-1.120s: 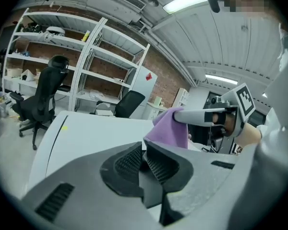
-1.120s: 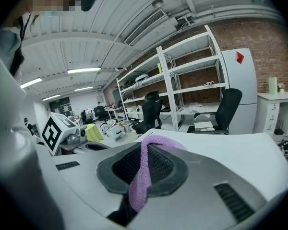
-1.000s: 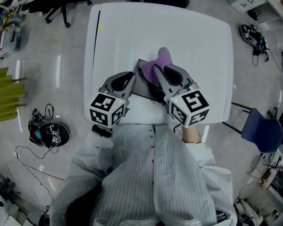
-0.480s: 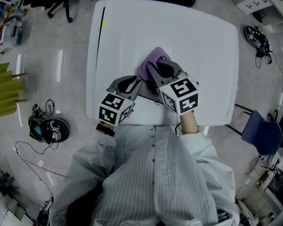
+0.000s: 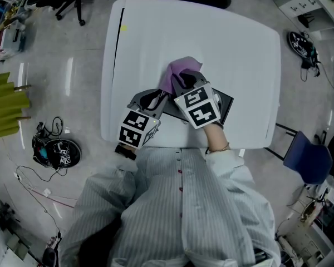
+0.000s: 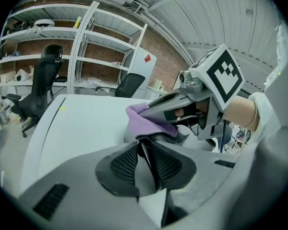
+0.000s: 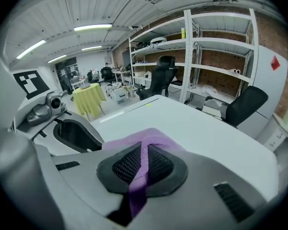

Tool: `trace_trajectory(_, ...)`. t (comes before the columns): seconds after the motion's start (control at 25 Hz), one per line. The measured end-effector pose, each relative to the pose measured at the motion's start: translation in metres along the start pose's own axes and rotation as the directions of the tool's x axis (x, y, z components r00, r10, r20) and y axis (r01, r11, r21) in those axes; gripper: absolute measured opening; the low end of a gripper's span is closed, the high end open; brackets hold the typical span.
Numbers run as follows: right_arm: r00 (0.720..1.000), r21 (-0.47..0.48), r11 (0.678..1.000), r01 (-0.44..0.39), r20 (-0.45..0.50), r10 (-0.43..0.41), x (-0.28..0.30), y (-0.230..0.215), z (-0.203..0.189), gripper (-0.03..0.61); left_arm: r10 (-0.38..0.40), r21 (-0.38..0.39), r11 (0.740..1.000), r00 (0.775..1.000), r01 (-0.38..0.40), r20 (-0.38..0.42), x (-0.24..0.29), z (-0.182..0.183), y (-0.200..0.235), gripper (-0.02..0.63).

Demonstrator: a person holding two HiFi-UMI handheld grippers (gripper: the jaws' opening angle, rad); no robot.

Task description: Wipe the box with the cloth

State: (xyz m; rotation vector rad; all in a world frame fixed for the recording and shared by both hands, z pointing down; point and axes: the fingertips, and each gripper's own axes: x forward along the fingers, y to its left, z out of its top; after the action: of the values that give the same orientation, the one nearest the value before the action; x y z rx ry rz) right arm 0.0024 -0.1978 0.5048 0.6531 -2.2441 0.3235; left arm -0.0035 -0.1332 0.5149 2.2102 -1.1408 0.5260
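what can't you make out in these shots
head view: box mostly covered by the right gripper, left gripper and cloth; only a corner shows.
head view: box surface, clean or dirty, covered by the cloth.
right gripper view: box hidden below the gripper body.

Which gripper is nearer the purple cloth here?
Right. The right gripper is shut on the cloth itself; the left gripper is clamped on an edge of the box, close beside the cloth.
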Motion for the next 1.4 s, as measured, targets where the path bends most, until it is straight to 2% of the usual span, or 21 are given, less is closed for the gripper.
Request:
trace_trajectory(0.24,0.999,-0.049,0.998,0.03,-0.034,-0.031,-0.003,-0.002,-0.005,0.023,-0.002,-0.031,1.0,1.0,0.002,0.005,0.0,-0.001,0.0,0.067)
trace_trajectory(0.6,0.992,-0.087,0.993,0.076,-0.096,-0.084,-0.023,-0.013,-0.03,0.023,0.01,-0.014,1.0,1.0,-0.01,0.009,-0.002,-0.002,0.0,0.067)
trace_trajectory(0.92,0.982,-0.088,0.993,0.085,-0.16,-0.098,-0.045,-0.024,-0.053,0.023,0.013,-0.008,1.0,1.0,-0.013,-0.001,-0.001,-0.002,0.001,0.067)
trace_trajectory(1.4,0.933,-0.139,0.971,0.196,-0.279,-0.228,-0.088,-0.055,-0.102,0.023,0.012,0.006,1.0,1.0,-0.012,-0.012,-0.002,-0.001,0.0,0.067)
